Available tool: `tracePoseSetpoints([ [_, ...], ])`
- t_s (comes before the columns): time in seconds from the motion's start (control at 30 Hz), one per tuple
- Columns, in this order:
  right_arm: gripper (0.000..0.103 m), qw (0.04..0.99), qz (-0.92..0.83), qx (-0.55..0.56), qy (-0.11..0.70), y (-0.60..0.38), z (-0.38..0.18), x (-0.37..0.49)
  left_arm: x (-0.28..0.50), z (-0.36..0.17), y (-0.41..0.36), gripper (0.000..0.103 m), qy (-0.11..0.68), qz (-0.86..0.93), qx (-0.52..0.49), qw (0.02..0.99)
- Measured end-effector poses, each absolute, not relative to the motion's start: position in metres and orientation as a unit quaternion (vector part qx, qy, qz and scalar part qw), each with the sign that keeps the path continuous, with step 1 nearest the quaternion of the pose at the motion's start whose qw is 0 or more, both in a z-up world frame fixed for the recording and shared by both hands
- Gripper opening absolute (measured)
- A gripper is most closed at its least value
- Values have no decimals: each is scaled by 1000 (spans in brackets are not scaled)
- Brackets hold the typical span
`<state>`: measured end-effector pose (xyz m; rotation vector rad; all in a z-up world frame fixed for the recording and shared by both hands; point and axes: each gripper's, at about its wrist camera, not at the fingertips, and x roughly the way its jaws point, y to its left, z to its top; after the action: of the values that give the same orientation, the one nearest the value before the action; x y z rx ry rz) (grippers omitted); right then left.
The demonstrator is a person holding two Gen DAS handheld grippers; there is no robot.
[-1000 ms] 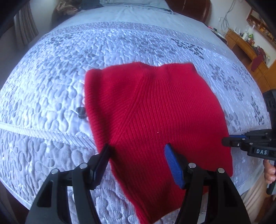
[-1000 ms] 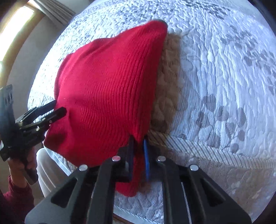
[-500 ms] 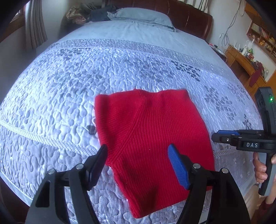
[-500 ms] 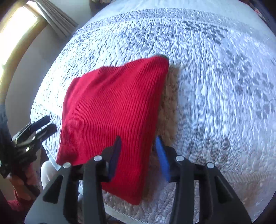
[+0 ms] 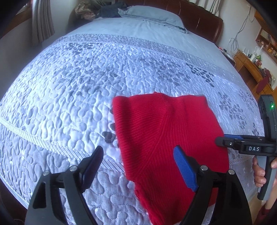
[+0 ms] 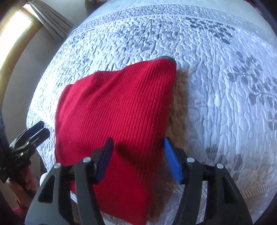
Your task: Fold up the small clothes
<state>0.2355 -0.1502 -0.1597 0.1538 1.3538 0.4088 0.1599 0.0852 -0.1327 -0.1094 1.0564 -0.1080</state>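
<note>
A red ribbed knit garment [image 5: 166, 138] lies folded flat near the foot edge of the bed, seen again in the right wrist view [image 6: 114, 121]. My left gripper [image 5: 138, 154] hovers above its near left edge, jaws opening wide, nothing between the pads. My right gripper [image 6: 137, 148] hangs over the garment's near right edge, jaws also opening, the cloth lying loose below them. Each gripper shows in the other's view: the right gripper [image 5: 230, 140] at the right, the left gripper [image 6: 34, 133] at the left.
The bed carries a pale blue quilted cover [image 5: 86, 83] with grey leaf prints. A blue pillow [image 5: 152, 15] and a dark headboard [image 5: 202, 20] are at the far end. A wooden desk [image 5: 251, 69] stands right. A hand [image 5: 259, 173] holds the right gripper's handle. Curtains [image 6: 52, 22] hang left.
My right gripper let go of the garment's edge and opened. Both grippers drew back and up from the garment, which now lies flat. The left jaws widened.
</note>
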Motion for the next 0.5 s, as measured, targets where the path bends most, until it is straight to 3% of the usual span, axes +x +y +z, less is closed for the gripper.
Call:
tracePoseSetpoints([
  [0.3,63,736,208,99,637,-153,-180,244,198,-184,129,88,561,-75,-159,809],
  [0.5,64,724,222,117,643,-152,-188,248,205,-188,120,91,566,-115,-167,799],
])
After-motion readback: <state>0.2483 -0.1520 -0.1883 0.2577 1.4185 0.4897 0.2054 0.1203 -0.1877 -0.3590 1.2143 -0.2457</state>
